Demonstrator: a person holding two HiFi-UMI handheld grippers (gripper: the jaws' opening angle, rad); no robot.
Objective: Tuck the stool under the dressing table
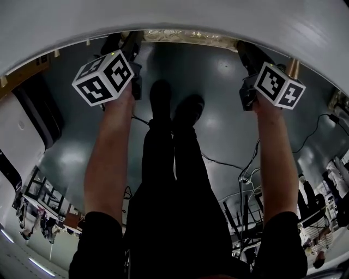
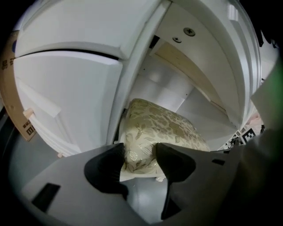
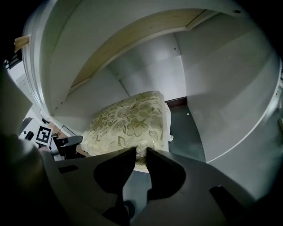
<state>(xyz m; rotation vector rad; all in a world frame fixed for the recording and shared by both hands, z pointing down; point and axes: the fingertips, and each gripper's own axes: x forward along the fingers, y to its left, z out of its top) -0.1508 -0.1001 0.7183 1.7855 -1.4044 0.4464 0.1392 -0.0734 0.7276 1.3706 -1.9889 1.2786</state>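
Note:
The stool's gold floral cushion (image 2: 166, 126) sits inside the knee space of the white dressing table (image 2: 66, 92). My left gripper (image 2: 139, 160) is shut on the cushion's near left corner, with both pads pressed into the fabric. My right gripper (image 3: 141, 155) pinches the cushion (image 3: 128, 119) at its near right edge, jaws narrow. In the head view only a strip of cushion (image 1: 180, 37) shows under the table's top edge (image 1: 174, 16). There both grippers, left (image 1: 131, 46) and right (image 1: 246, 54), reach beneath that edge. The stool's legs are hidden.
White side panels of the table (image 3: 230, 101) close in on both sides of the stool. A cardboard box (image 2: 9, 92) stands left of the table. Cables (image 1: 248, 166) run over the dark floor behind the person's shoes (image 1: 174, 106).

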